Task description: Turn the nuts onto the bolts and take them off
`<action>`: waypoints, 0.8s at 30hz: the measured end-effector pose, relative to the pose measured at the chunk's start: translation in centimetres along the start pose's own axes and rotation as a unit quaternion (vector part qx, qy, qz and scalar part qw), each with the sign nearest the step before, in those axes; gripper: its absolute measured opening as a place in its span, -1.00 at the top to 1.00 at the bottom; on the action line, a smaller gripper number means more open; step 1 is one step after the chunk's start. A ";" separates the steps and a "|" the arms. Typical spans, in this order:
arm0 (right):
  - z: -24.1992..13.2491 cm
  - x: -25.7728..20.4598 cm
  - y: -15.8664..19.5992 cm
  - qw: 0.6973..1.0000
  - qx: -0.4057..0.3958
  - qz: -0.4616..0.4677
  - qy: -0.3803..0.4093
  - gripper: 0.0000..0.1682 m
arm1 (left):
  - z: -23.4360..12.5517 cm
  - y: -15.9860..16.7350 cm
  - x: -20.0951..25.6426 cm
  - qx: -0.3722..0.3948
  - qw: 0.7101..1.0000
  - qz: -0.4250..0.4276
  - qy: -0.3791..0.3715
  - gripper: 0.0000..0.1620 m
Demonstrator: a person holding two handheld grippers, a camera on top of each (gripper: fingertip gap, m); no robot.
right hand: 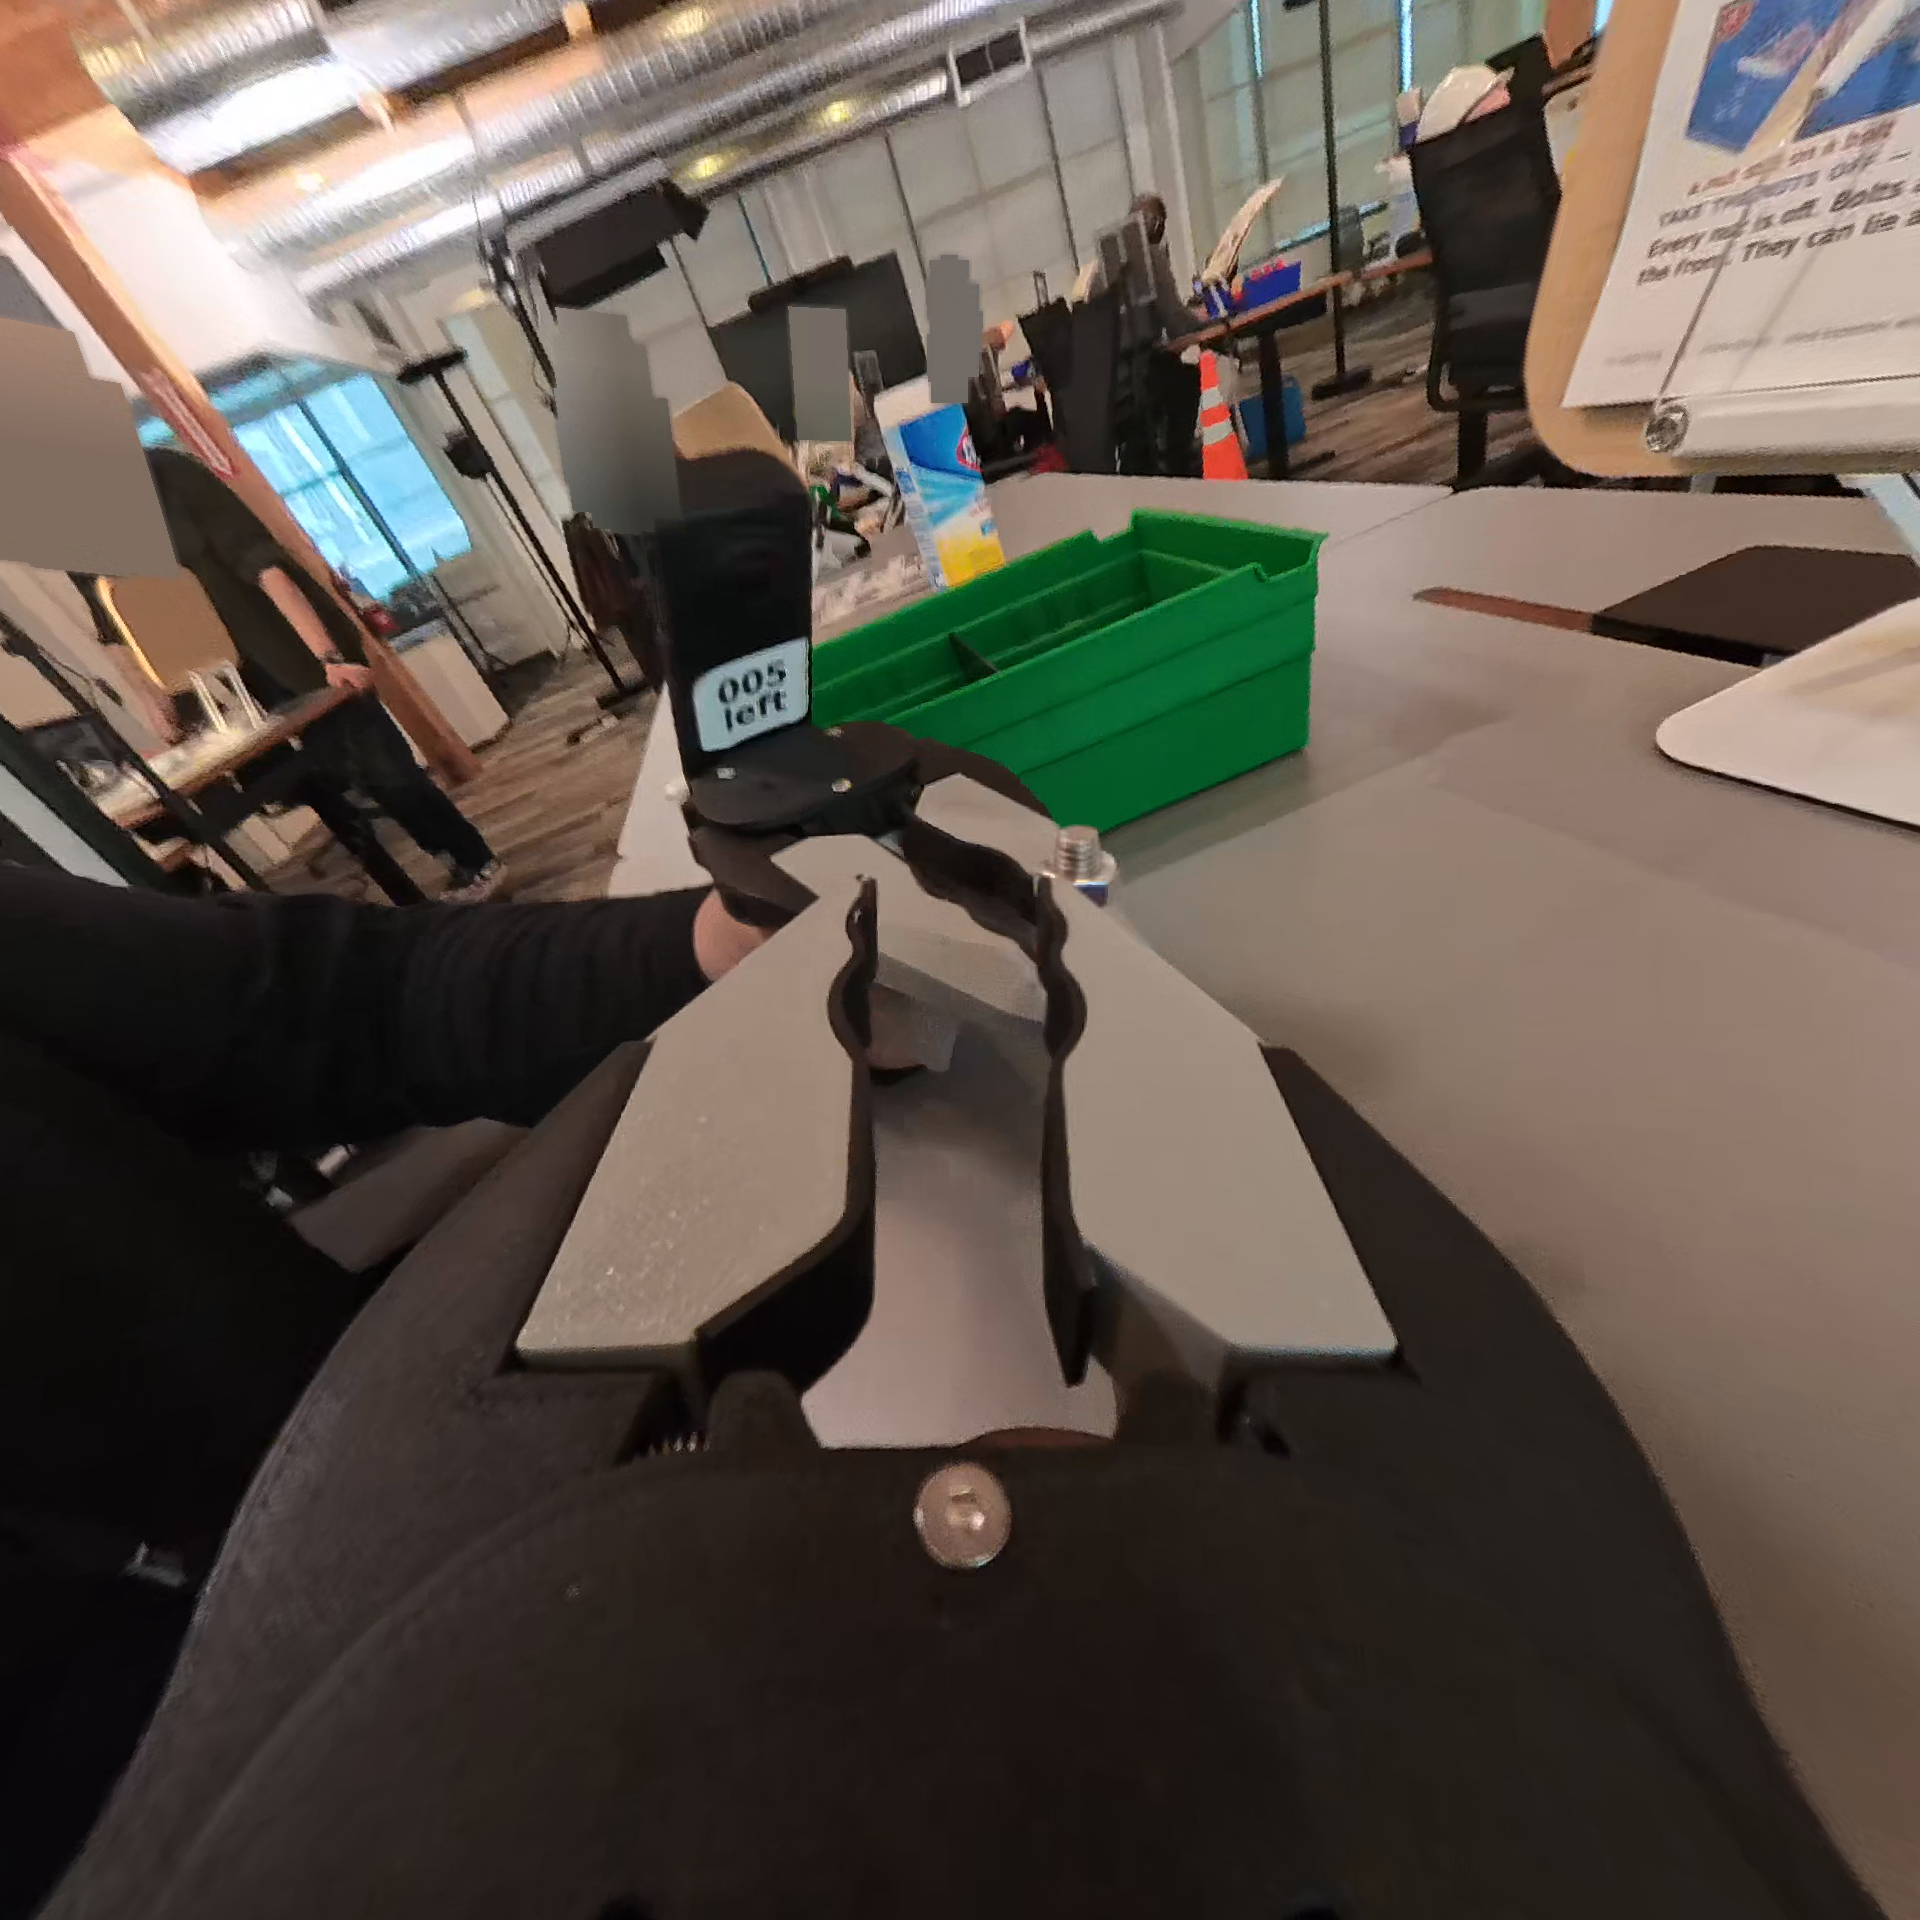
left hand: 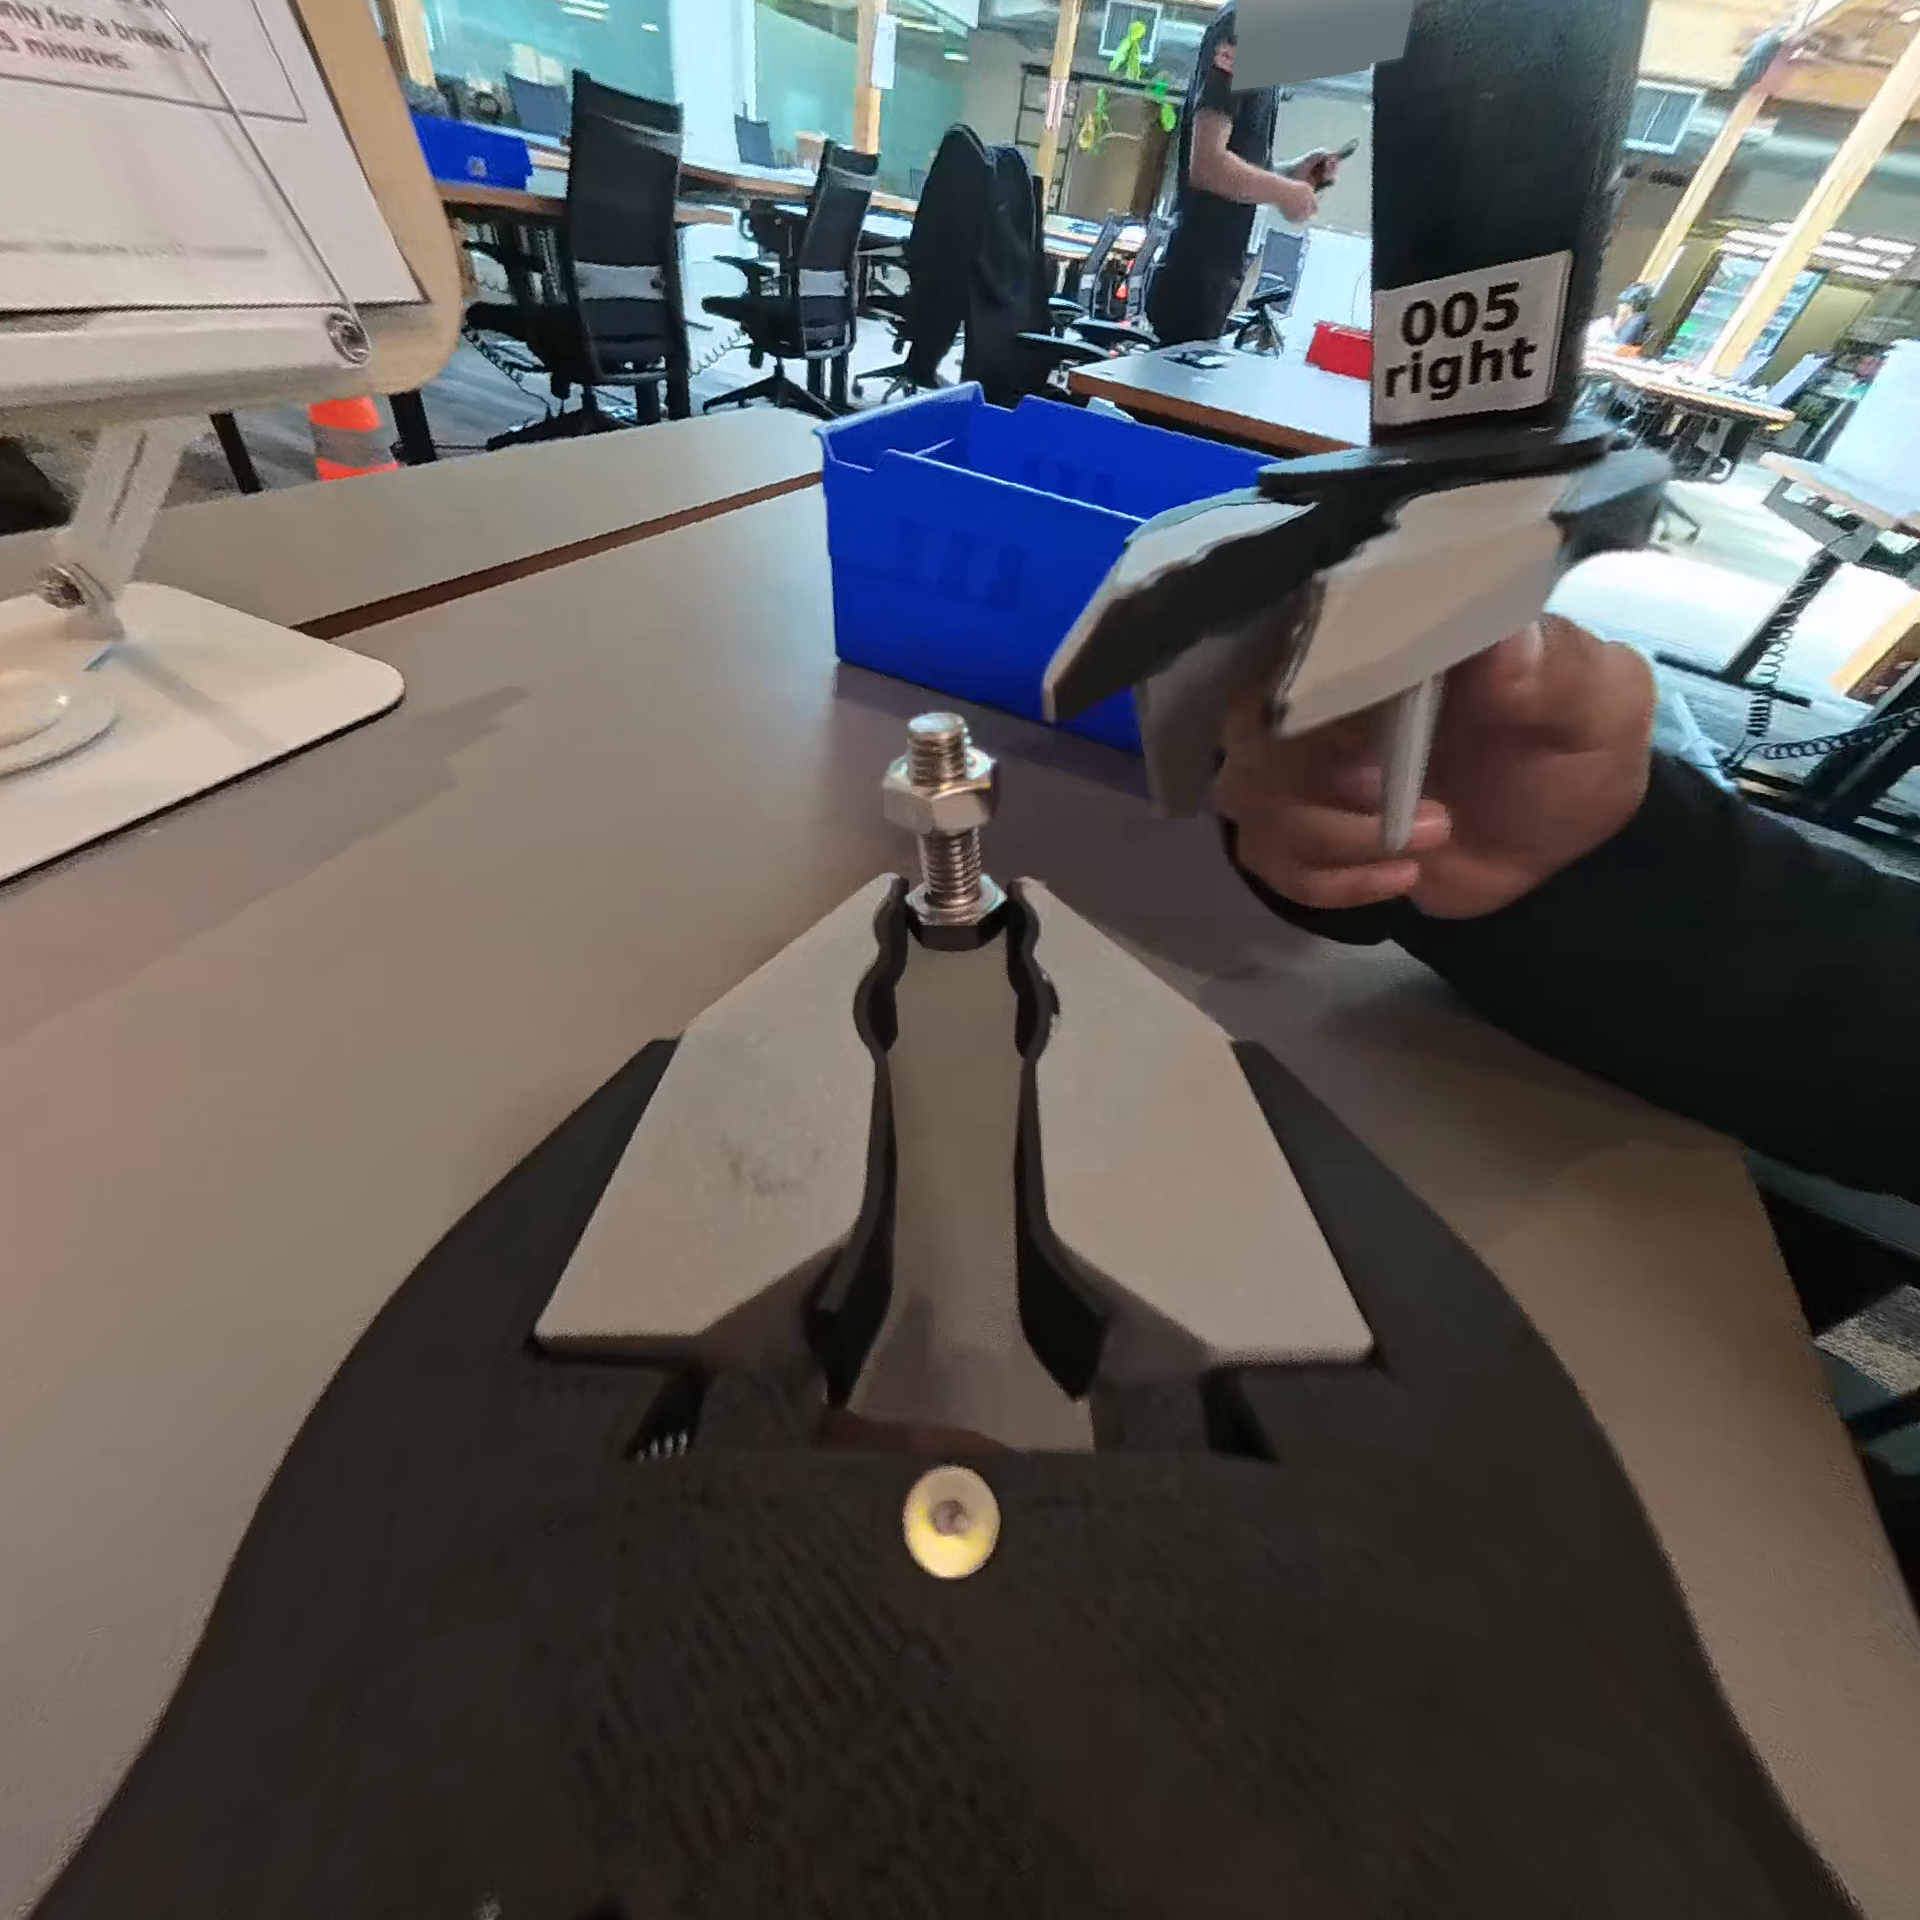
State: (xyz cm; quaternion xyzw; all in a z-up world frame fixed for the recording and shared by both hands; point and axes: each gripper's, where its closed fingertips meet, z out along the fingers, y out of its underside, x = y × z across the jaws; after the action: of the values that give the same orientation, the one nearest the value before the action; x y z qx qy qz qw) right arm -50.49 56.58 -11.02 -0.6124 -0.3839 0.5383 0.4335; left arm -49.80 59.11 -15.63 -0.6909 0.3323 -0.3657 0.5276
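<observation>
Here left tongs (left hand: 954, 902) pinch upright bolt (left hand: 943, 831); right tongs (right hand: 951, 914) gape.

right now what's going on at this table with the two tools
A person is working a nut and bolt with two handheld tools. The left tool is shut on the head of a bolt and holds it upright on the grey table. A nut sits partway down the thread, with a few turns showing above it. The right tool is open and empty, off to the side near the bolt. A blue bin stands behind.
</observation>
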 end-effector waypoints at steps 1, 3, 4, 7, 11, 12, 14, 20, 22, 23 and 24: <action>-0.1 0.2 -0.3 1.000 0.009 0.008 0.003 0.65 | 0.0 -0.1 0.1 0.006 1.000 0.005 0.004 0.80; 0.0 0.9 -0.1 1.000 0.004 0.011 0.022 0.55 | 0.1 -0.4 1.2 0.016 0.999 0.008 0.027 0.80; 0.1 1.2 0.2 0.999 -0.004 0.007 0.033 0.53 | 0.3 -0.3 1.6 0.011 0.999 0.011 0.029 0.80; 0.8 1.2 1.2 0.999 -0.030 -0.002 0.039 0.56 | 0.7 -0.1 3.1 0.003 0.999 0.031 0.044 0.80; 1.1 0.9 1.8 0.997 -0.051 -0.021 0.050 0.80 | 0.9 0.1 3.2 0.000 0.999 0.024 0.047 0.80; 1.0 1.0 1.7 0.997 -0.053 -0.028 0.059 0.80 | 0.9 0.1 3.1 0.003 0.999 0.020 0.047 0.80; 1.0 1.1 1.6 0.996 -0.048 -0.031 0.066 0.80 | 0.8 0.0 2.9 0.007 0.999 0.013 0.044 0.80; 0.7 2.0 1.5 0.995 -0.042 -0.022 0.090 0.80 | 0.7 -0.3 2.5 0.013 0.999 0.004 0.035 0.68; 0.6 2.2 1.3 0.995 -0.037 -0.022 0.095 0.80 | 0.7 -0.1 2.5 0.009 0.999 0.004 0.038 0.65; 0.4 2.2 1.2 0.994 -0.034 -0.024 0.099 0.80 | 0.8 0.1 2.5 0.004 0.999 0.005 0.037 0.62; 0.2 2.3 1.0 0.994 -0.030 -0.027 0.106 0.80 | 0.9 0.3 2.4 0.000 0.999 0.005 0.036 0.58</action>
State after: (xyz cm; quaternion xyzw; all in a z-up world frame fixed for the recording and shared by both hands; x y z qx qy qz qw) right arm -50.40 58.49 -12.71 -0.6681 -0.3685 0.4463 0.4677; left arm -47.79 57.44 -15.67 -0.6753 0.3545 -0.3881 0.5174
